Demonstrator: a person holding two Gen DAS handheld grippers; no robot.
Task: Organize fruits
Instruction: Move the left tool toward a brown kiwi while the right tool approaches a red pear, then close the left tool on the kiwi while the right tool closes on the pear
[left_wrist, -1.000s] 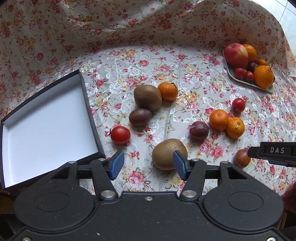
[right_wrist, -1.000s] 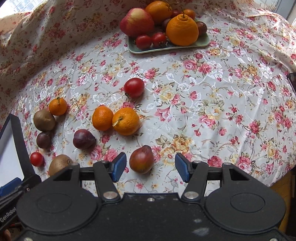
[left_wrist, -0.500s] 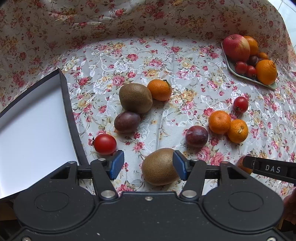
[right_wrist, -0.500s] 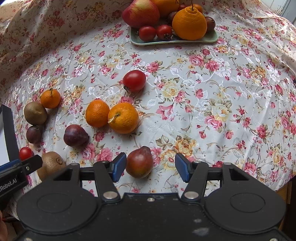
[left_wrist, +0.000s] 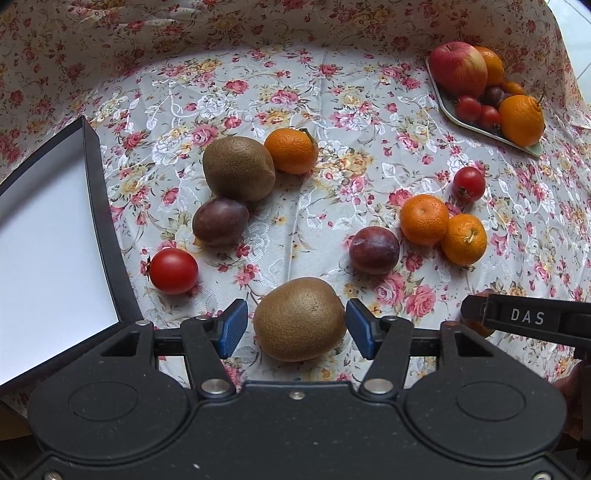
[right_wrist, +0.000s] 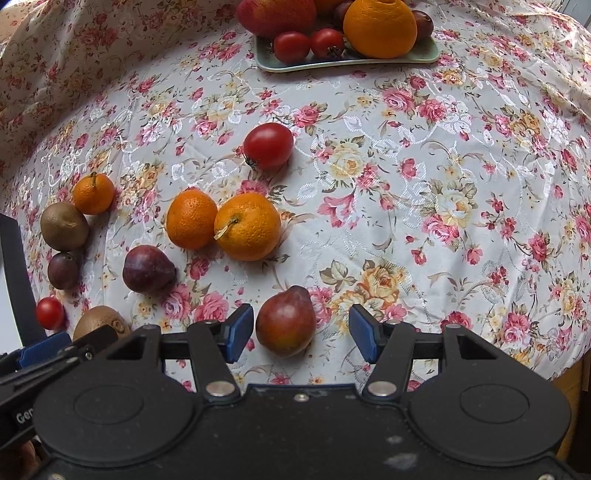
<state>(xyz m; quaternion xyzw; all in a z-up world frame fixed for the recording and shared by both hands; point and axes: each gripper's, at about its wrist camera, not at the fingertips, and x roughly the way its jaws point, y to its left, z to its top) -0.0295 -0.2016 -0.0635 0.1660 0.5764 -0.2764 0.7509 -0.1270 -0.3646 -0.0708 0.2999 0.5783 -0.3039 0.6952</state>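
Fruits lie scattered over a bench draped in a floral cloth (left_wrist: 332, 110). Nearest the left gripper (left_wrist: 297, 328) sits a large brown fuzzy kiwi (left_wrist: 300, 319), right between its blue pads; the jaws are spread wide, the right pad just at the skin, the left one apart from it. Beyond it lie a glossy red tomato (left_wrist: 173, 270), two dark purple plums (left_wrist: 220, 221) (left_wrist: 374, 250), a second kiwi (left_wrist: 238, 168) touching a small mandarin (left_wrist: 291, 150), and two more mandarins (left_wrist: 424, 219) pressed together. A white-lined black box (left_wrist: 110, 236) stands at the left. The right gripper (right_wrist: 301, 334), jaws also wide open, straddles a small red pear (right_wrist: 286, 319) with its narrow end pointing away, nearer the left pad. A green tray (right_wrist: 347, 62) at the far edge holds an apple (left_wrist: 458, 68), oranges and tomatoes.
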